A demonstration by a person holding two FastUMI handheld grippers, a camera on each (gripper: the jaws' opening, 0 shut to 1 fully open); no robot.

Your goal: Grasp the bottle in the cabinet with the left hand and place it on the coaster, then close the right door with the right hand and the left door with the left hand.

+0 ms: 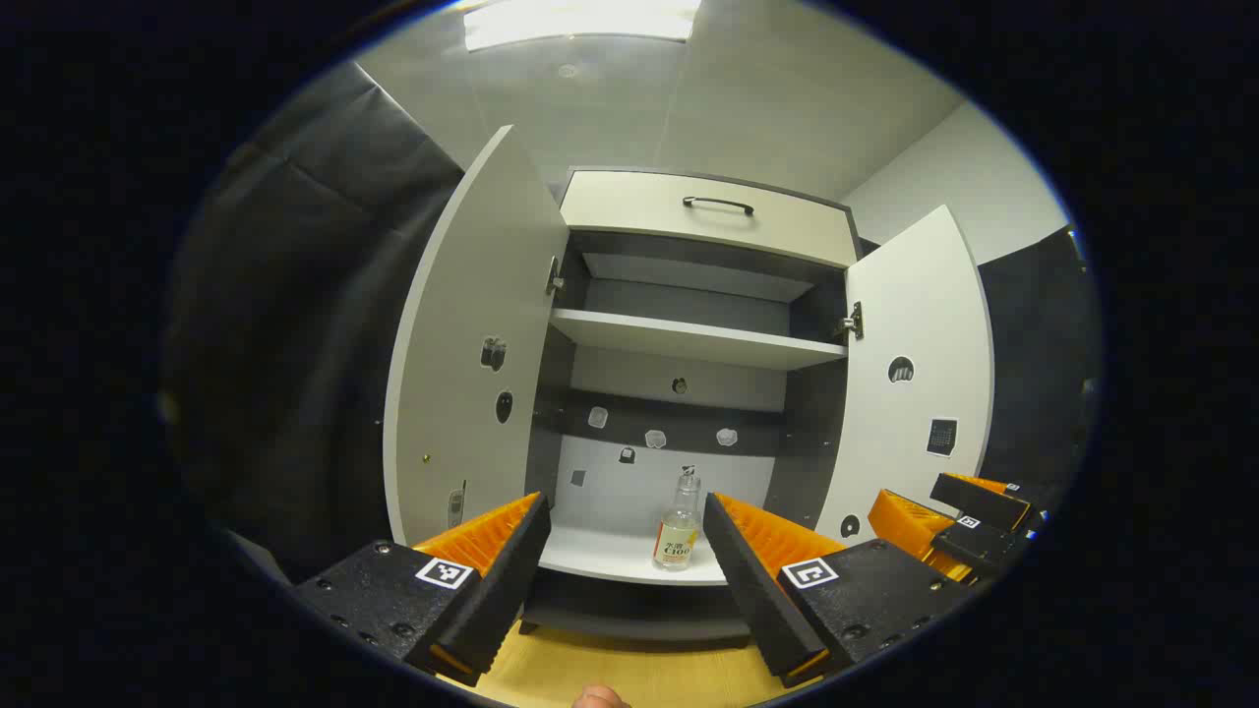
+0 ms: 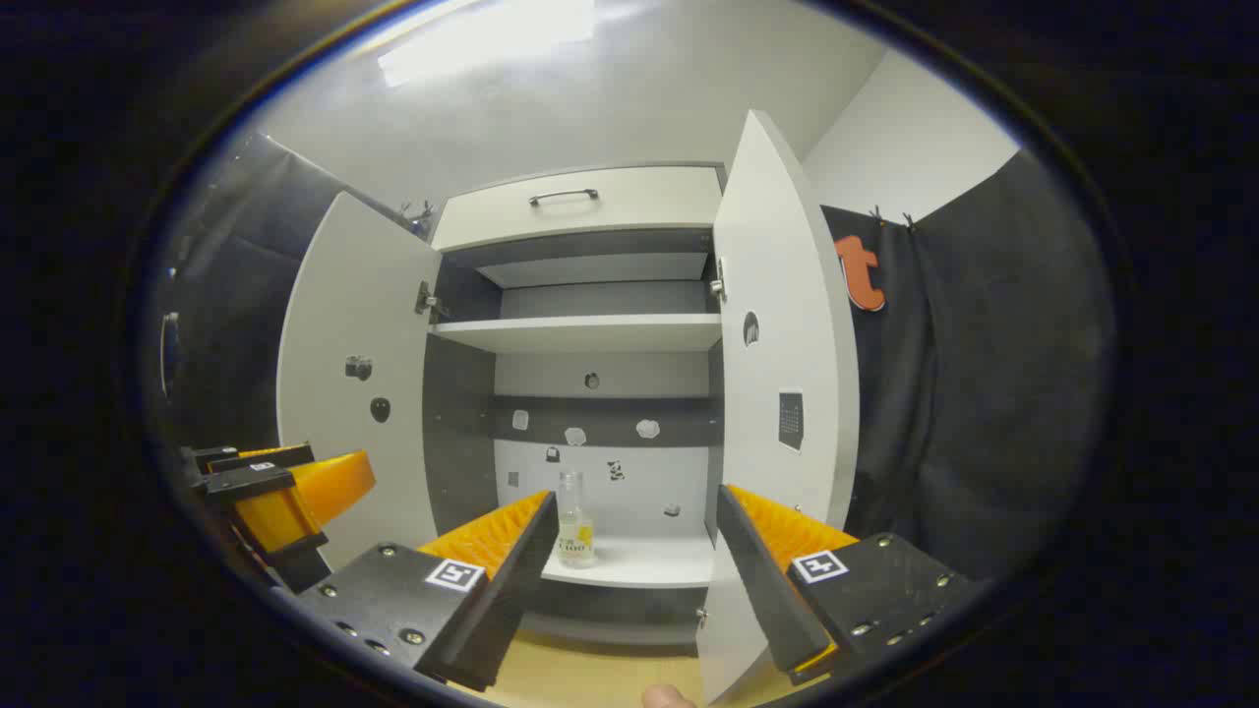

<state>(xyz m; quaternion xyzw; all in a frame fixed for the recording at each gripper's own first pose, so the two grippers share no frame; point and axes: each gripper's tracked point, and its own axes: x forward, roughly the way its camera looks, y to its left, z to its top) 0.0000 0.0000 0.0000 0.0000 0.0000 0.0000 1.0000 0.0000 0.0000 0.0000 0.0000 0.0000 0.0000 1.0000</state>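
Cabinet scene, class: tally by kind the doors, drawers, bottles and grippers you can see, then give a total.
White open cabinet doors: 2
Cream drawer with dark handle: 1
Clear glass bottle with yellow label: 1
Two-finger grippers: 2
Total: 6

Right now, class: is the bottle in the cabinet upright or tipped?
Upright: the bottle stands on its base on the bottom shelf, neck pointing up.
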